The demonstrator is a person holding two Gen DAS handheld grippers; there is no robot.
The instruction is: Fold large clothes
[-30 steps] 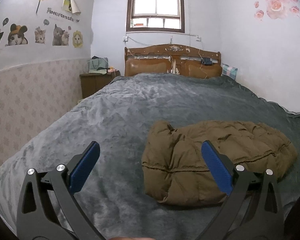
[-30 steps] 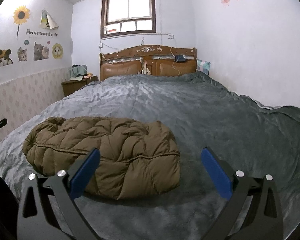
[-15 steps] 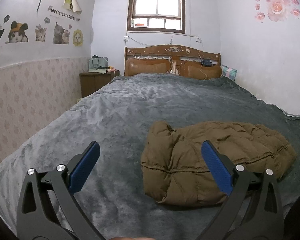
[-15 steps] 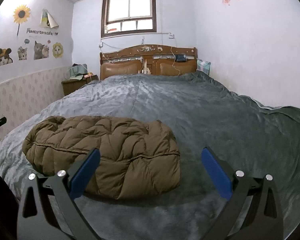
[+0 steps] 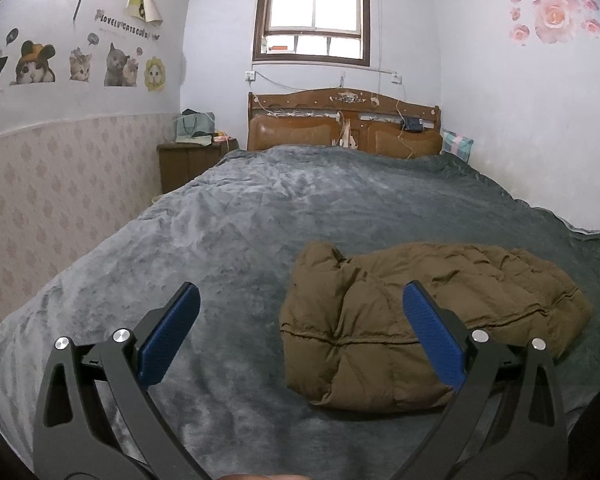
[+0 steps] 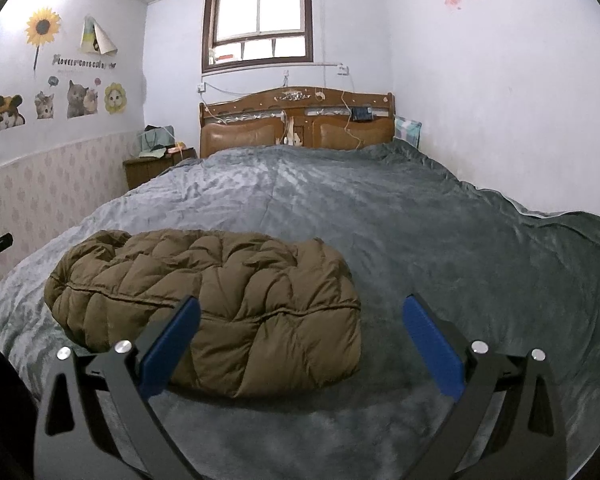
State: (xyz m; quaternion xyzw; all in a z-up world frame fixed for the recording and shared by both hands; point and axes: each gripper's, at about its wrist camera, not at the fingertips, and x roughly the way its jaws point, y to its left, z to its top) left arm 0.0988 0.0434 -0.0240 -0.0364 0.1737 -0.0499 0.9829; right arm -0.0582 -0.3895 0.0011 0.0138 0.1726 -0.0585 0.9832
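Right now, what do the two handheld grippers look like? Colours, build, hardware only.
Both look identical. The left gripper has two matte black angular fingers with triangular cutouts, flat textured blue pads on their inner faces, and round silver fasteners at the joints. The right gripper shows the same black frame, blue pads and silver fasteners. No cables or markings are visible.

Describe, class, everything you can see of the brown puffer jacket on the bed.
The brown puffer jacket is olive-brown, quilted into puffy stitched panels, and looks like padded down-type fabric. It lies folded into a compact, thick bundle with a seam line running along its near side. It rests on the grey blanket near the foot of the bed. Both the left gripper and right gripper are open and not touching it. No zip, hood or sleeves can be made out.
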